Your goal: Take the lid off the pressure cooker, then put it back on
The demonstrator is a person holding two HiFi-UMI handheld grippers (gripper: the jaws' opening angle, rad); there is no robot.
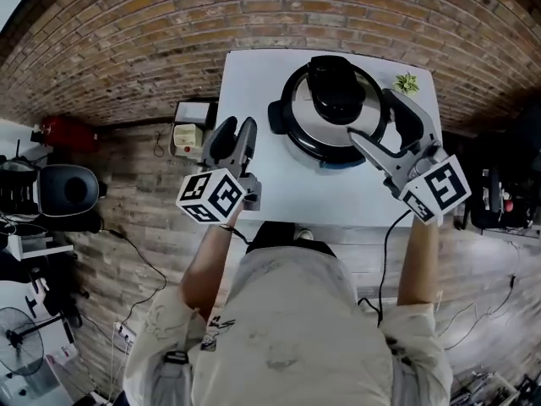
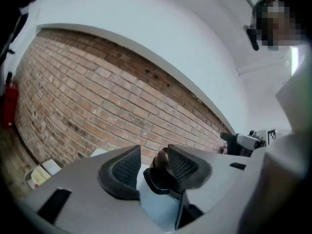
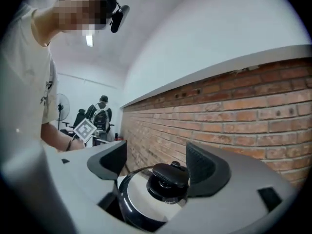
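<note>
The pressure cooker [image 1: 297,134] stands at the far middle of the white table [image 1: 254,83], its steel lid [image 1: 304,108] on it and a black knob [image 1: 336,87] on top. My right gripper [image 1: 370,114] hovers at the cooker's right edge, open; in the right gripper view the knob [image 3: 168,179] and lid [image 3: 136,194] show beyond the spread jaws of the right gripper [image 3: 156,162], untouched. My left gripper [image 1: 234,134] is open over the table's left edge. The left gripper [image 2: 153,162] frames the cooker's black side handle [image 2: 156,182], well apart from it.
A small green plant [image 1: 407,82] sits at the table's far right corner. A brick wall runs behind the table. On the floor to the left are a white box [image 1: 190,125], a red extinguisher [image 1: 63,131] and a black chair [image 1: 68,189]. A person with a backpack [image 3: 101,113] stands far off.
</note>
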